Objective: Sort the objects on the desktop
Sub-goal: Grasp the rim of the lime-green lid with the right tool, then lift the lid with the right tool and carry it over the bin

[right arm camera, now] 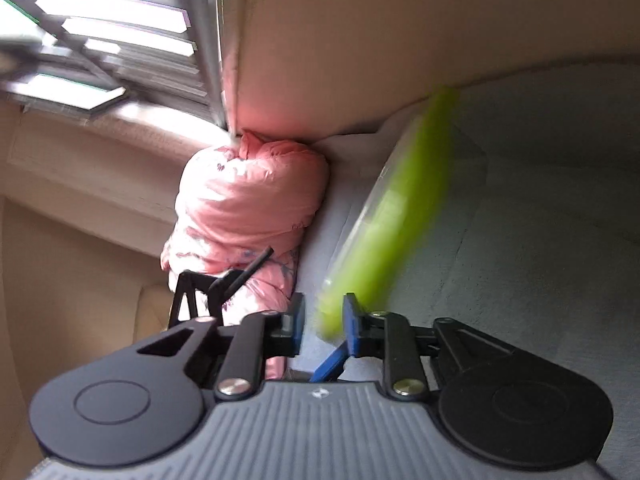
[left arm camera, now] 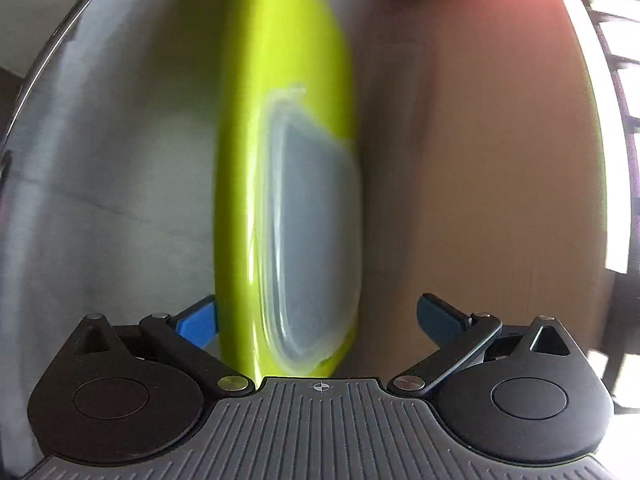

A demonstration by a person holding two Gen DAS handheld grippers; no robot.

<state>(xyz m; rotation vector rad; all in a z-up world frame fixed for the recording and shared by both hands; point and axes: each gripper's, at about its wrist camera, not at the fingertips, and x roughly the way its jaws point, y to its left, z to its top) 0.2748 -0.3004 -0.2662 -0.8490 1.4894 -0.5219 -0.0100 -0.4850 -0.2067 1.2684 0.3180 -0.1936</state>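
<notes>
lime-green case [right arm camera: 384, 236], clear window, blurred | right hand-held gripper [right arm camera: 323, 320] clamps it | left hand-held gripper [left arm camera: 320, 320] wide

Your left hand-held gripper [left arm camera: 316, 320] has its blue pads spread wide apart. Your right hand-held gripper [right arm camera: 322, 320] is rolled to one side, its pads drawn close together.

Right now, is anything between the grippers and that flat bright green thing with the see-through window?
Nothing visible. The flat lime-green plastic case with a clear window already sits between the fingers of both: the right hand-held gripper is shut on its end, and the left hand-held gripper stands open around it, one pad apart.
</notes>
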